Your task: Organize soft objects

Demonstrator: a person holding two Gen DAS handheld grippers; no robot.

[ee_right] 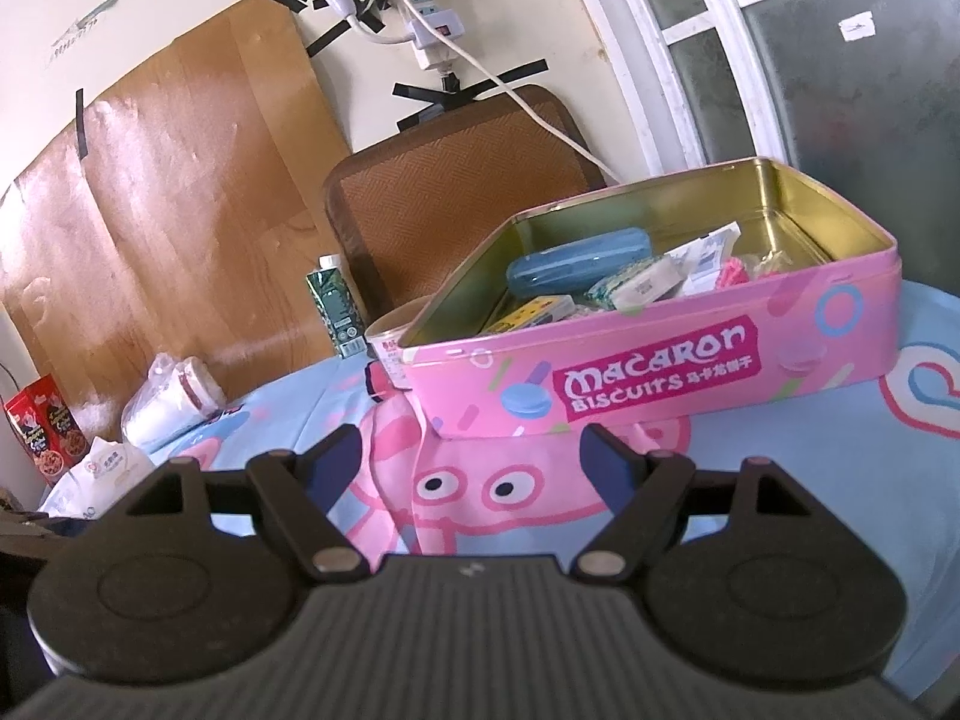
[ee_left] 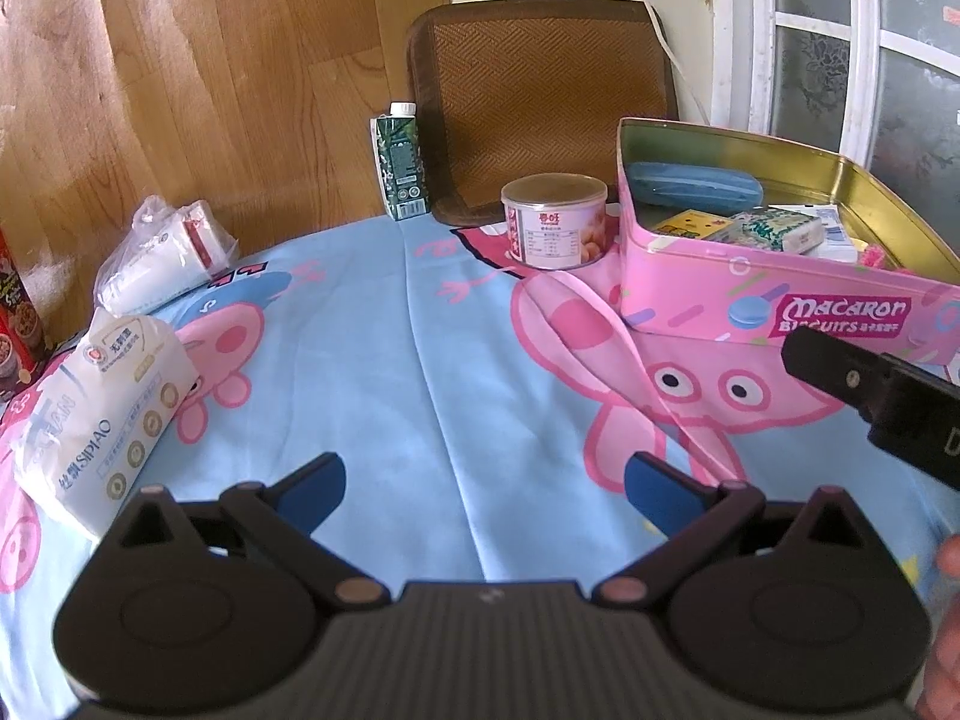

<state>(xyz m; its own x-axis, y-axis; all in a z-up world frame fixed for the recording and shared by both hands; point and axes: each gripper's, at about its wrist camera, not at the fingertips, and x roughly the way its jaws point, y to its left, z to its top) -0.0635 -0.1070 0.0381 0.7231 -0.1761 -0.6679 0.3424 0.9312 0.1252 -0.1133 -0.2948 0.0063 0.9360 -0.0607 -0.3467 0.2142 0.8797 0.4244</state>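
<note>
A white soft tissue pack (ee_left: 99,414) lies at the left on the blue cartoon cloth (ee_left: 384,372); its corner shows in the right wrist view (ee_right: 108,468). A clear bag of white cups (ee_left: 159,252) lies behind it, also seen in the right wrist view (ee_right: 171,399). An open pink Macaron biscuit tin (ee_left: 774,294) stands at the right and holds a blue case (ee_left: 693,183), tissue packets and small items; it fills the right wrist view (ee_right: 660,372). My left gripper (ee_left: 485,489) is open and empty over the cloth. My right gripper (ee_right: 474,468) is open and empty in front of the tin.
A round can (ee_left: 555,219) and a green carton (ee_left: 401,162) stand at the table's back, before a brown woven chair back (ee_left: 540,102). A red snack box (ee_left: 15,312) stands at the far left. The right gripper's body (ee_left: 870,396) enters the left view at right.
</note>
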